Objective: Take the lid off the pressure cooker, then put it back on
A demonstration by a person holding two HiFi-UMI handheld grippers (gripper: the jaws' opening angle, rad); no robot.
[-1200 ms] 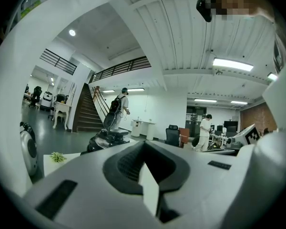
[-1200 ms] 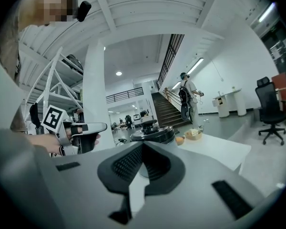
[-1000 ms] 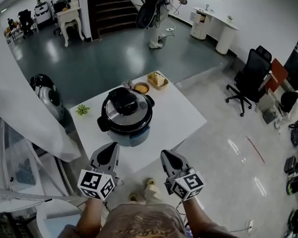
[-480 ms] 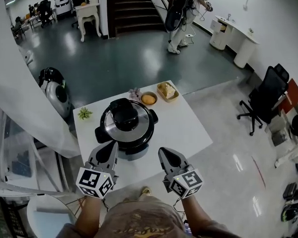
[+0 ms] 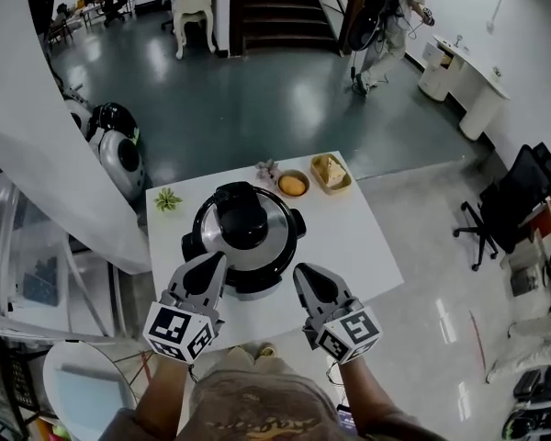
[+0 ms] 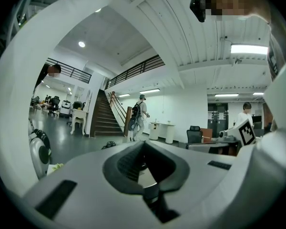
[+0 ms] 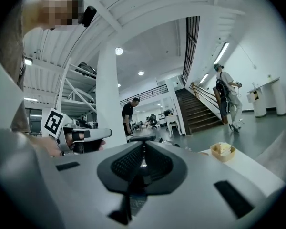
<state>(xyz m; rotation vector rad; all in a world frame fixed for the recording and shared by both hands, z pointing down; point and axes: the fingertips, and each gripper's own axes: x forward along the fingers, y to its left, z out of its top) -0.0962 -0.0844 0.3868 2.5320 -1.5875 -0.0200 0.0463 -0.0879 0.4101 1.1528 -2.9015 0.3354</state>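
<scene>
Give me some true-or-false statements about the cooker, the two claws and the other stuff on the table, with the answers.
1. The lid sits on the pressure cooker. True.
2. The left claw grips the lid. False: it is shut on nothing.
3. In the head view, the small plant is left of the cooker. True.
4. The right claw is wide open. False: it is shut and empty.
5. The orange-filled bowl stands at the table edge nearest the person. False: it is on the far side, beside the yellow tray.
</scene>
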